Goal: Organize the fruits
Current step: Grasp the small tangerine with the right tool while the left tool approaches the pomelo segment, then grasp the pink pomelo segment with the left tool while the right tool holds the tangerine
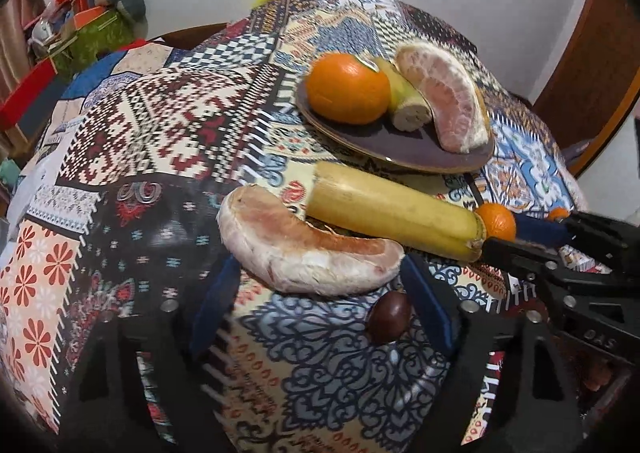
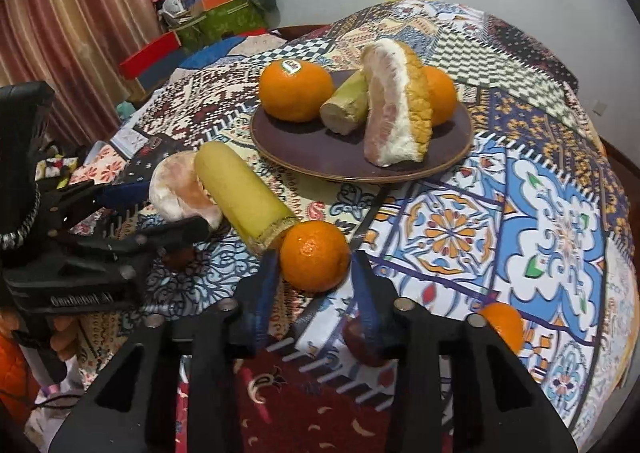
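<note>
A dark plate holds an orange, a banana piece, a pomelo wedge and a second orange. On the cloth in front lie a pomelo wedge, a banana piece and an orange. My left gripper is open around the pomelo wedge on the cloth. My right gripper is open around the orange on the cloth.
A dark brown fruit lies near each gripper's fingers. Another orange lies at the right. A patchwork cloth covers the round table. Boxes and clutter stand behind at the left.
</note>
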Demonstrator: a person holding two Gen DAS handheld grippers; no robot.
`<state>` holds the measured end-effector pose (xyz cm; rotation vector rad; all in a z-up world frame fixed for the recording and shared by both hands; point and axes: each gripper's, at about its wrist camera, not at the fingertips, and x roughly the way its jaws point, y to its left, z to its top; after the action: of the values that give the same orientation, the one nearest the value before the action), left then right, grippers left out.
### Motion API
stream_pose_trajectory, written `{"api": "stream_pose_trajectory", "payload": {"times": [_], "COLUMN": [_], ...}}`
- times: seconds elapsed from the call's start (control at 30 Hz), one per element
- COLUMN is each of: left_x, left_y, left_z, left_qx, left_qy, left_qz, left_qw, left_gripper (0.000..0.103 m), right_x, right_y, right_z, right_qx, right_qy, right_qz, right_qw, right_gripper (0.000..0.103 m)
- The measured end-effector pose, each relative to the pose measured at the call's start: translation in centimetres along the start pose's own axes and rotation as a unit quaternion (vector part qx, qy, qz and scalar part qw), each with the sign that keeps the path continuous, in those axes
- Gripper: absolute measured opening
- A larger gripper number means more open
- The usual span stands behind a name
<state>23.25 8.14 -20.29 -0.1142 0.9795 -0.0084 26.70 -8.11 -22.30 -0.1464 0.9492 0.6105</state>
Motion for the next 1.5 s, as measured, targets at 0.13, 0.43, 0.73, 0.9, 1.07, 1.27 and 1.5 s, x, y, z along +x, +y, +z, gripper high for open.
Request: {"api": "stream_pose_trajectory", "payload": {"times": [0.13, 0.43, 0.73, 0.9, 1.07, 1.27, 1.5], "left_x": [-1.1, -2.6, 0.4, 2.0, 2.1, -0.2, -1.6], "left_y": [1.6, 3.8, 1.8, 0.7, 0.3, 3.4, 5.0], "left_z": [0.1, -0.6, 1.3, 2.2, 1.8, 0.6, -0.5], "left_qx": [-0.002, -0.025, -0.043, -0.029, 0.001, -0.019, -0.008], "left_qy": [0.006, 0.016, 0.031, 0.027, 0.011, 0.012, 0.023], "left_qz": [-0.008, 0.007, -0.015, 0.007, 0.044, 0.006, -0.004], "left_qw": [0.9999, 0.9995, 0.9985, 0.9992, 0.9990, 0.9997, 0.9997], "left_gripper": [0.039, 0.043, 0.070, 0.074, 0.059, 0.045, 0.045], "right_x": [-0.2, -1.6, -2.4, -2.3, -2.2, -2.7, -3.2], "right_y": [0.0, -0.3, -0.2, -0.6, -0.9, -0.9, -0.7], "right_z": [-0.1, -0.1, -0.2, -0.4, -0.5, -0.7, -0.6], "right_qx": [0.000, 0.009, 0.003, 0.009, 0.015, 0.018, 0.016], "right_qy": [-0.003, -0.020, -0.028, -0.026, -0.026, -0.030, -0.037], "right_qz": [-0.001, -0.006, -0.016, -0.014, -0.012, -0.013, -0.014], "right_qw": [1.000, 1.000, 0.999, 1.000, 0.999, 0.999, 0.999], "right_gripper": [0.032, 0.032, 0.032, 0.032, 0.032, 0.032, 0.032]}}
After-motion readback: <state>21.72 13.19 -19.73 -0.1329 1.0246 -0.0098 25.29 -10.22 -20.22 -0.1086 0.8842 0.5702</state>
